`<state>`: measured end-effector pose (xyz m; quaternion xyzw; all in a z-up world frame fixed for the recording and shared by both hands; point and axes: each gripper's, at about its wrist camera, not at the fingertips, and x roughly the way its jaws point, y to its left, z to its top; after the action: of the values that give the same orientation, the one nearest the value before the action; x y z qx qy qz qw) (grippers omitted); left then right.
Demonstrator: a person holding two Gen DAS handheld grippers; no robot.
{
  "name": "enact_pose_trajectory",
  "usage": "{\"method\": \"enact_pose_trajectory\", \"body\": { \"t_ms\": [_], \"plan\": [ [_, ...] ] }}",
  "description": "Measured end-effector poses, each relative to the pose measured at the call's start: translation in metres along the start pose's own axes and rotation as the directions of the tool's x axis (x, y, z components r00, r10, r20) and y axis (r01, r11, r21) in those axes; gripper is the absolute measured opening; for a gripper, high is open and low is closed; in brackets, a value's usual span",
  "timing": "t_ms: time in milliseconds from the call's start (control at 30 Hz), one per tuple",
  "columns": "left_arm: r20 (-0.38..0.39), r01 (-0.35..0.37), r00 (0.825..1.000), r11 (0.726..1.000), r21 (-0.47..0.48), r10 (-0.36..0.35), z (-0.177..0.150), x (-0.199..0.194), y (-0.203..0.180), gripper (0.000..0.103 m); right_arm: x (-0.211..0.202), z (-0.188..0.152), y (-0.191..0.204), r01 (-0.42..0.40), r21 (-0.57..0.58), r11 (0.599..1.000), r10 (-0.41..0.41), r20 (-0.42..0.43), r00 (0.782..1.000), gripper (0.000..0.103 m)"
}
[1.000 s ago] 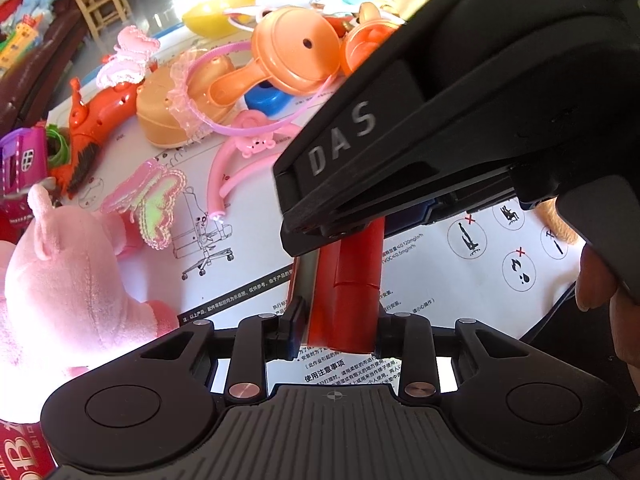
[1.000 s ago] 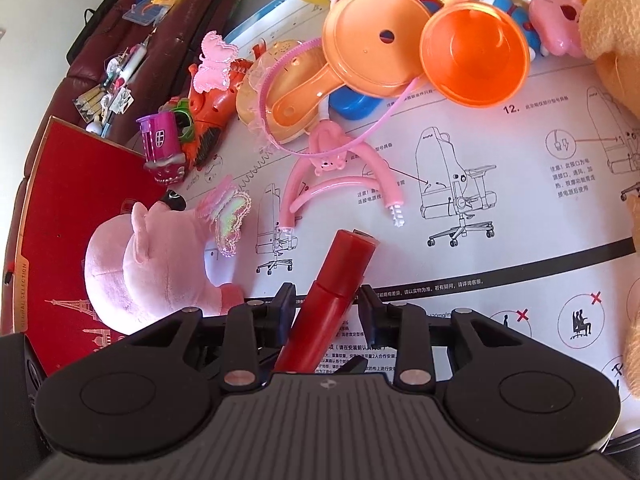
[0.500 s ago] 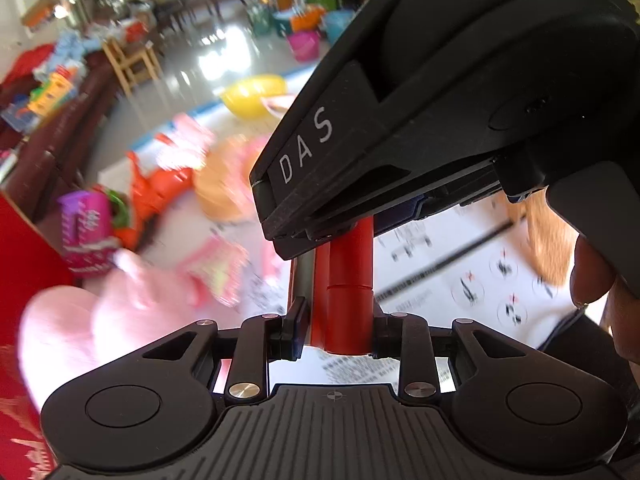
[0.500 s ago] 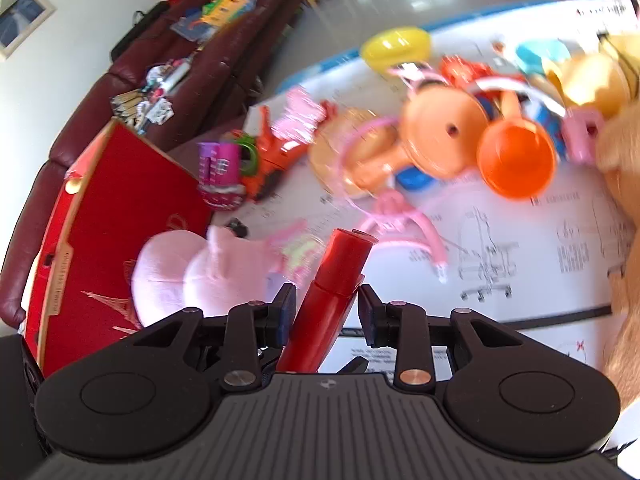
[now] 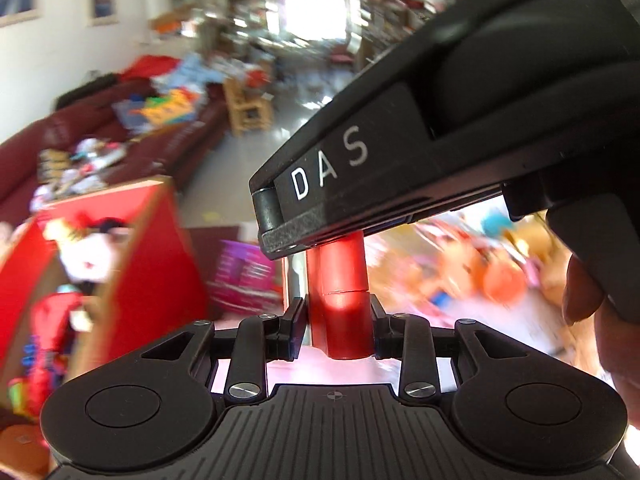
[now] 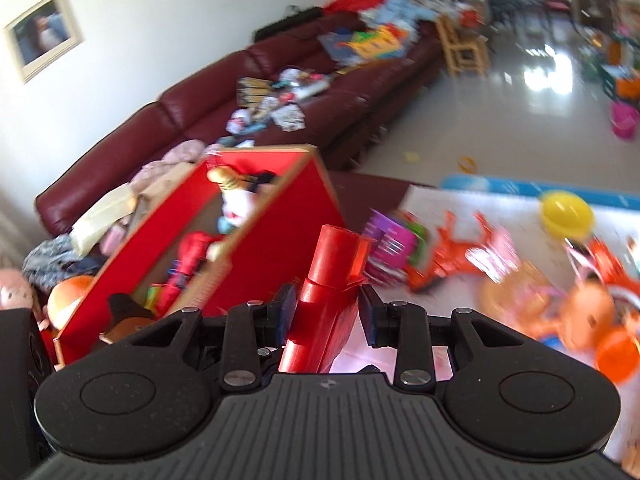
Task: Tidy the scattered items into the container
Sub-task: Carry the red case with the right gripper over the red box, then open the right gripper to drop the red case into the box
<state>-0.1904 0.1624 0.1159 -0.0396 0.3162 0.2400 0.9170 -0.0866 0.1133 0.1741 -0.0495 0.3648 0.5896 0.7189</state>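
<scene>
The red cylinder (image 6: pixel 334 280) is a glossy plastic tube in two sections, a narrower upper length stepping into a wider lower one, with a flat rim at the top and a squared red tab on its right side; it leans slightly to the right and sits between the fingers of the right gripper (image 6: pixel 326 314), whose blue-faced pads (image 6: pixel 285 312) stand close on either side of it, the left pad touching, the right pad just beside it, so whether they truly pinch it I cannot tell. In the left wrist view the same red cylinder (image 5: pixel 340 300) stands upright between the fingers of the left gripper (image 5: pixel 338 330), which press against both of its sides; its top runs up under the black body of the other tool, marked DAS (image 5: pixel 328 168).

Left of the cylinder lies the red box (image 6: pixel 276 216), open-topped with cardboard-brown edges, already holding soft toys and other coloured things; behind the box runs a dark red sofa (image 6: pixel 208 108) strewn with papers and clothes. Right of the cylinder, on a white printed sheet (image 6: pixel 432 208), lie blurred toys: a purple block (image 6: pixel 390 240) just beside it, an orange figure (image 6: pixel 452 256) further right, a yellow bowl (image 6: pixel 566 214) well beyond.
</scene>
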Motion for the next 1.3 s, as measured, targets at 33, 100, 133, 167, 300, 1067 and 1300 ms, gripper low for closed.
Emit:
{"method": "enact_pose_trajectory", "body": {
  "t_ms": [33, 100, 133, 167, 300, 1067, 1300],
  "plan": [
    [0.014, -0.023, 1.0, 0.999, -0.027, 0.023, 0.002, -0.005, 0.013, 0.03, 0.003, 0.006, 0.014, -0.02, -0.033, 0.999, 0.02, 0.005, 1.0, 0.039],
    [0.037, -0.066, 0.997, 0.995, -0.077, 0.069, 0.005, -0.01, 0.036, 0.031, 0.013, 0.018, 0.043, -0.063, -0.099, 0.993, 0.064, 0.007, 0.998, 0.039],
    [0.045, -0.091, 0.994, 0.991, -0.103, 0.096, 0.007, -0.008, 0.047, 0.031, 0.016, 0.023, 0.055, -0.083, -0.127, 0.988, 0.085, 0.006, 0.996, 0.039],
    [0.05, -0.113, 0.991, 0.985, -0.128, 0.12, 0.008, -0.011, 0.058, 0.031, 0.021, 0.027, 0.069, -0.105, -0.158, 0.982, 0.107, 0.004, 0.994, 0.039],
    [0.048, -0.179, 0.98, 0.956, -0.231, 0.195, 0.011, -0.013, 0.1, 0.032, 0.046, 0.04, 0.12, -0.179, -0.25, 0.952, 0.178, -0.026, 0.984, 0.039],
    [-0.116, -0.325, 0.945, 0.828, -0.458, 0.307, -0.002, 0.032, 0.179, 0.095, 0.089, 0.047, 0.147, -0.247, -0.187, 0.951, 0.227, -0.126, 0.966, 0.085],
    [-0.111, -0.337, 0.94, 0.822, -0.459, 0.324, -0.012, -0.001, 0.168, 0.096, 0.079, 0.056, 0.137, -0.284, -0.181, 0.942, 0.263, -0.132, 0.956, 0.087]
  ]
}}
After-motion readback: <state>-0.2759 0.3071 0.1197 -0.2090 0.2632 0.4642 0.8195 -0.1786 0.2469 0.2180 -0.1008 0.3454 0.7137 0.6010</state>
